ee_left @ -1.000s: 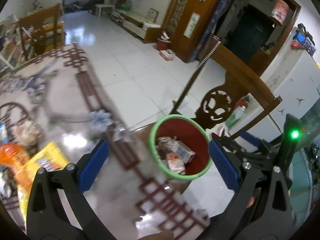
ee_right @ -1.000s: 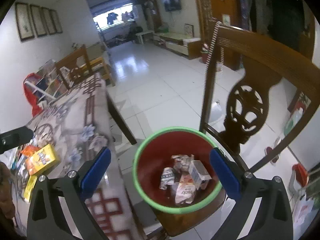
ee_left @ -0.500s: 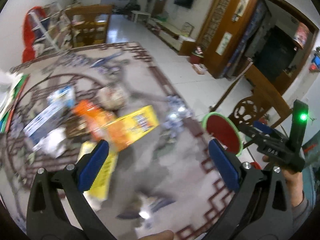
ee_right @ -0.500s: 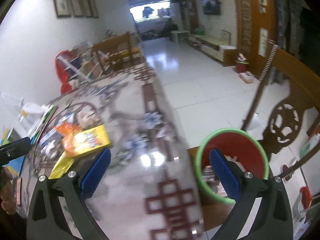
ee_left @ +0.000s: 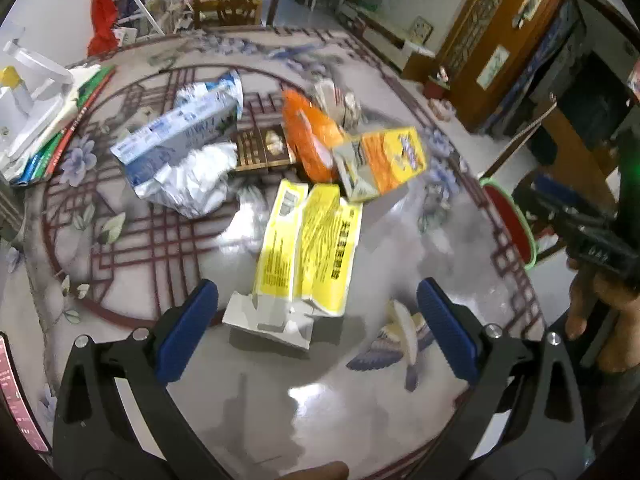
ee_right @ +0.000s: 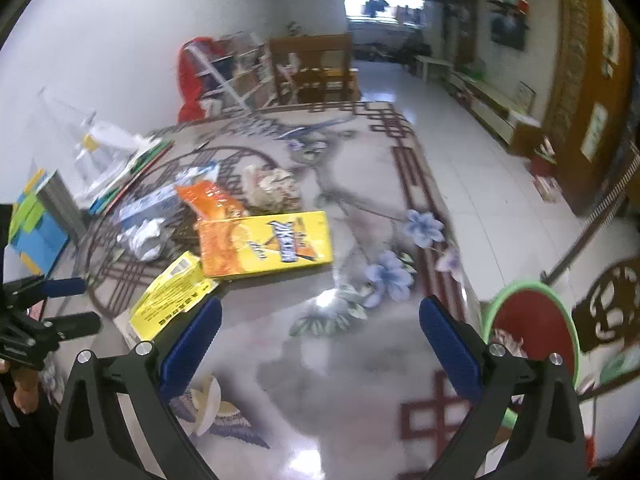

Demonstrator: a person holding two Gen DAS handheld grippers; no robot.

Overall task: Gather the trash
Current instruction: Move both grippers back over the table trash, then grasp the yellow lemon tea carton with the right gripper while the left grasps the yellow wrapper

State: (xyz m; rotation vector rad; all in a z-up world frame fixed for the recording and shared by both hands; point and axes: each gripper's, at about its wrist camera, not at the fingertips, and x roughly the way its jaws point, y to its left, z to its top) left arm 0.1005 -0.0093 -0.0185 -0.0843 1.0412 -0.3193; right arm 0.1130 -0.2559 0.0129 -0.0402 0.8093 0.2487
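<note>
Your table top [ee_left: 360, 400] is glossy and smooth, throwing back white glare over its printed lattice and flowers. The flattened yellow carton [ee_left: 308, 240] looks like matt cardboard, raw white inside its torn flap. The orange-and-yellow box [ee_right: 266, 244] is printed card with a slight sheen. The orange wrapper [ee_left: 308, 140] is shiny, creased plastic film. The crumpled white paper [ee_left: 192, 180] looks rough. Your bin [ee_right: 532, 328] is smooth plastic beside a polished wooden chair [ee_right: 608, 312].

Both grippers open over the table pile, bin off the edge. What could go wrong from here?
1. The flattened yellow carton lies flat on the glossy table; the left gripper may slide it rather than pinch it.
2. The bin sits beyond the table edge, so a carried piece may drop short.
</note>
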